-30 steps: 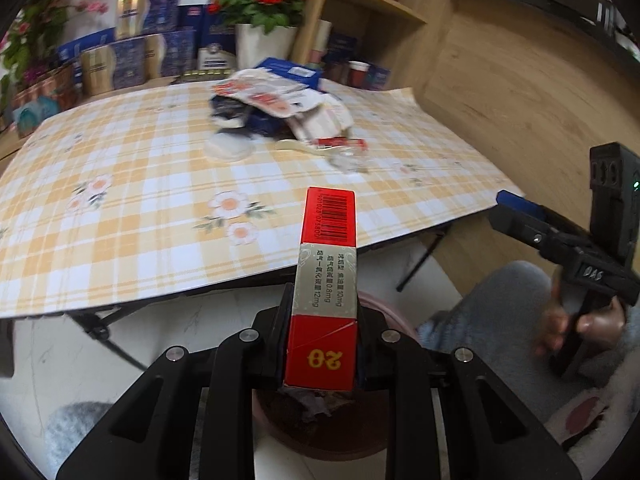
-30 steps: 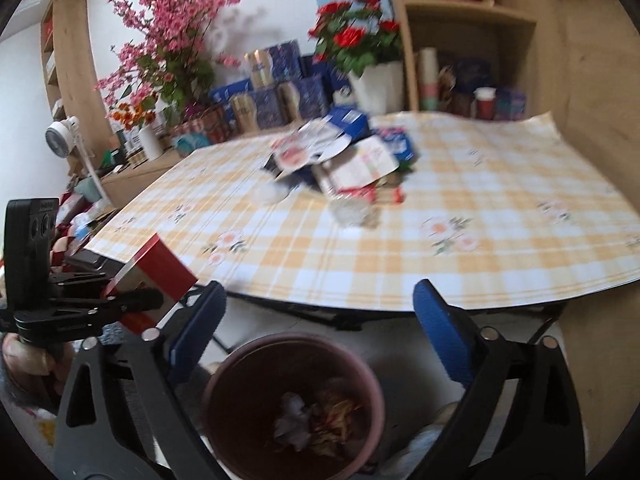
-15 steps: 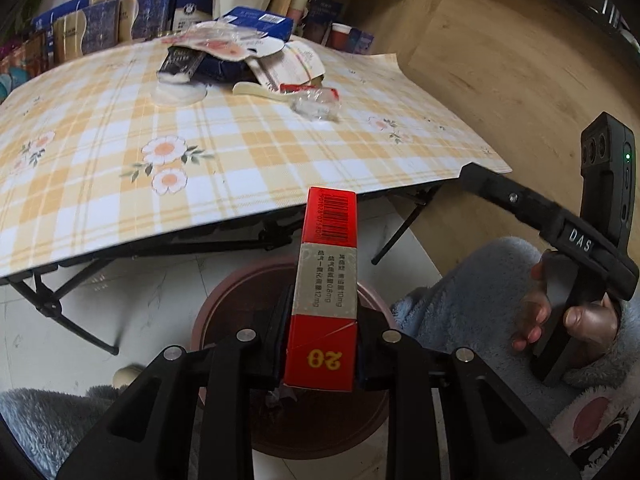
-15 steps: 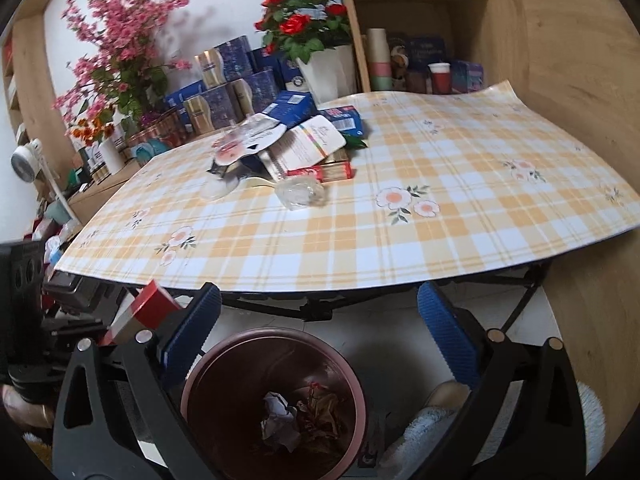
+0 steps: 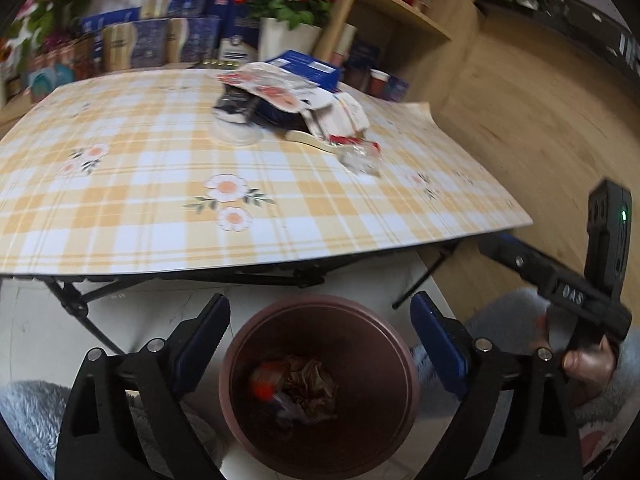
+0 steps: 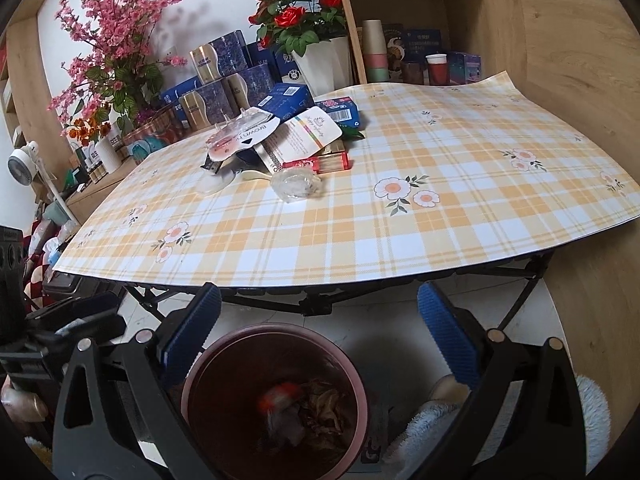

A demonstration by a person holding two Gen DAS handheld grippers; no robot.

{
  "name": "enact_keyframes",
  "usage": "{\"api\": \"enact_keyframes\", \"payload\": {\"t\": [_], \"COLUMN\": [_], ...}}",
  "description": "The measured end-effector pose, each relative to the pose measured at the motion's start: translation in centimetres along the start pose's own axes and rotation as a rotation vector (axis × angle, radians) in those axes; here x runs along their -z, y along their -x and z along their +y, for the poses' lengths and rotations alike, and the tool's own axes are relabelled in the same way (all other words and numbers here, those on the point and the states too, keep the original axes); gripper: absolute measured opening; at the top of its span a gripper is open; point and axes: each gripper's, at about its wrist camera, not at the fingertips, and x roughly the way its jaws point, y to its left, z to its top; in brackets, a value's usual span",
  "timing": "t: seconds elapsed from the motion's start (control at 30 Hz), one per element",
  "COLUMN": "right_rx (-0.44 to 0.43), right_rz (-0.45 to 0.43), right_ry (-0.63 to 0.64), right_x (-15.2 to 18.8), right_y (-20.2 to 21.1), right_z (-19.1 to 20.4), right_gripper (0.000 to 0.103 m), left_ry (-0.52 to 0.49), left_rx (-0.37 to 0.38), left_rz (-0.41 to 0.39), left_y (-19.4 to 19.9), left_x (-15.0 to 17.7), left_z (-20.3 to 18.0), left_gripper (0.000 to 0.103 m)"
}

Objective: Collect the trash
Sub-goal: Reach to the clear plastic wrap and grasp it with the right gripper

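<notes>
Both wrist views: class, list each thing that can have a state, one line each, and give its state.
Left gripper: open, nothing between its fingers; jaws have just been opening.
Right gripper: open, empty.
Bin: upright on the floor, partly filled.
Red box: inside the bin, blurred.
Trash pile: on the table, not yet collected.
Clear wrapper: crumpled, on the table.

The table [image 6: 400, 240] wears a smooth, matt checked cover with printed flowers. Near its far edge lies a heap of glossy card and paper packaging [image 6: 288, 136], with a crumpled clear plastic wrapper [image 6: 296, 185] beside it. Below the near edge, the bin [image 5: 320, 384] looks like dull brownish plastic. Behind stand wood-grain shelves [image 6: 400, 20].
</notes>
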Motion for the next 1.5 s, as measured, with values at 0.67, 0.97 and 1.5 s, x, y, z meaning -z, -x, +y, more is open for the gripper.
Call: {"api": "enact_keyframes", "payload": {"t": [0.67, 0.97, 1.5], "right_rx": [0.034, -0.026, 0.049], "right_rz": [0.042, 0.009, 0.159], "right_ry": [-0.007, 0.029, -0.051], "right_x": [-0.3, -5.3, -9.8], "right_y": [-1.0, -3.7, -15.8], "right_z": [-0.2, -1.3, 2.1], "right_gripper": [0.097, 0.097, 0.097], "left_ry": [0.189, 0.281, 0.375], "left_rx": [-0.046, -0.042, -0.057], "left_rz": [0.003, -0.010, -0.031], "left_y": [-0.1, 0.6, -1.9], "left_x": [-0.3, -4.3, -9.8], "left_z": [3.7, 5.8, 8.2], "left_gripper": [0.090, 0.089, 0.086]}}
